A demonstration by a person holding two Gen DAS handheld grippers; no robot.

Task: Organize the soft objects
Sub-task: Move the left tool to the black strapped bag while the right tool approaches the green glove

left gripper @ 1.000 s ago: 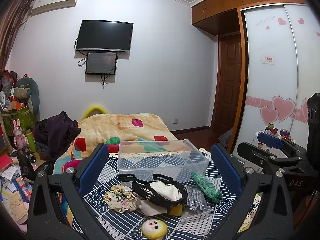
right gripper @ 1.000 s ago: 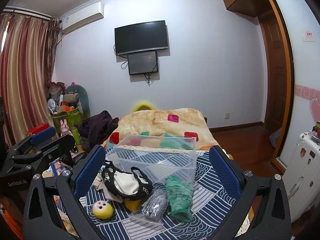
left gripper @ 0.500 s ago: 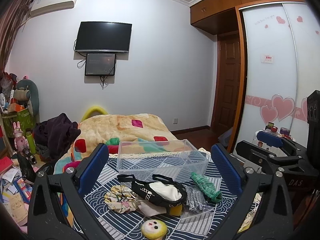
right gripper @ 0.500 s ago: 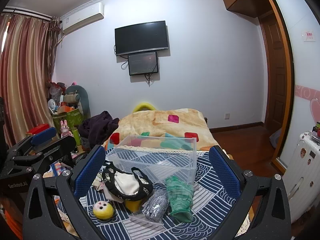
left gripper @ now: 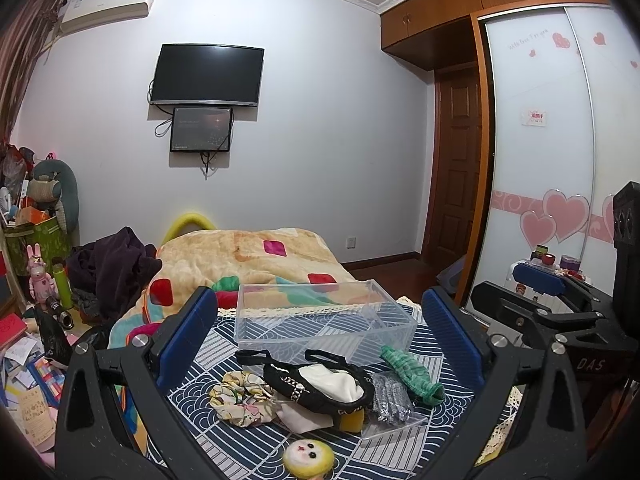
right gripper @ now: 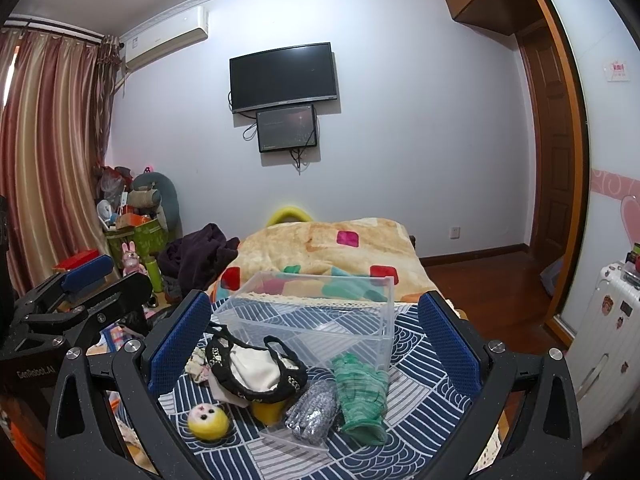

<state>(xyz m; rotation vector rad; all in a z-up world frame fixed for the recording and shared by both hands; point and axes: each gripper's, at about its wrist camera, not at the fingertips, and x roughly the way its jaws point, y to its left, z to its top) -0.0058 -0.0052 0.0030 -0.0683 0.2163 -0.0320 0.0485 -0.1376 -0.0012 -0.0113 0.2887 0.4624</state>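
A clear plastic box (left gripper: 324,322) (right gripper: 316,312) stands empty on a blue patterned cloth (left gripper: 248,440). In front of it lie soft items: a floral scrunchie (left gripper: 240,398), a black pouch with white cloth inside (left gripper: 320,382) (right gripper: 256,368), a green glove (left gripper: 412,372) (right gripper: 362,392), a grey sparkly glove (left gripper: 390,398) (right gripper: 314,410), a yellow sponge (right gripper: 268,408) and a yellow round plush (left gripper: 308,458) (right gripper: 208,422). My left gripper (left gripper: 320,320) is open and empty above them. My right gripper (right gripper: 316,320) is open and empty too.
A bed with an orange patchwork blanket (left gripper: 248,260) lies beyond the cloth. Dark clothes (left gripper: 112,268) and clutter (left gripper: 32,320) fill the left floor. A white suitcase (right gripper: 604,340) stands at the right. A clear lid (left gripper: 396,424) lies under the gloves.
Both views shifted only slightly. Nothing was taken hold of or moved; both grippers stay open.
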